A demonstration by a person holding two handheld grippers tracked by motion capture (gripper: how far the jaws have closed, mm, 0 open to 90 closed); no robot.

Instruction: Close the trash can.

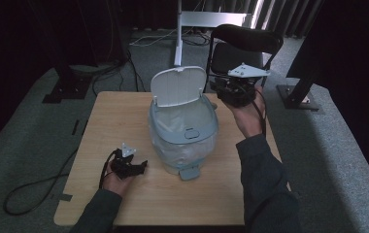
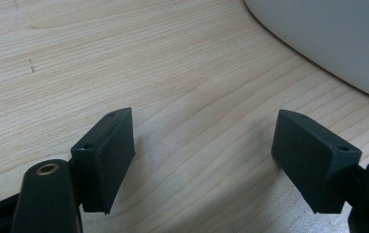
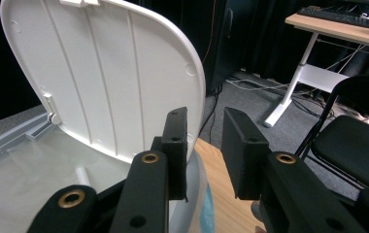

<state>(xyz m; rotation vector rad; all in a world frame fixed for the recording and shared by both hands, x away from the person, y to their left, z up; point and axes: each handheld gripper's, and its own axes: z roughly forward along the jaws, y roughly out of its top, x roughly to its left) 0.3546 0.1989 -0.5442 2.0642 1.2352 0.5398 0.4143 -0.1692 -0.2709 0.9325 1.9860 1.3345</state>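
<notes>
Bin (image 1: 182, 141) stands upright, its raised lid (image 1: 178, 85) facing the person.

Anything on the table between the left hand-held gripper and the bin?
Nothing: the high view shows bare wooden table between the left hand-held gripper and the bin.

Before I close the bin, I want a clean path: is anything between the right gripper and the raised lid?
Nothing visible. The right gripper sits beside the lid edge, jaws parted, with only open air between them.
</notes>
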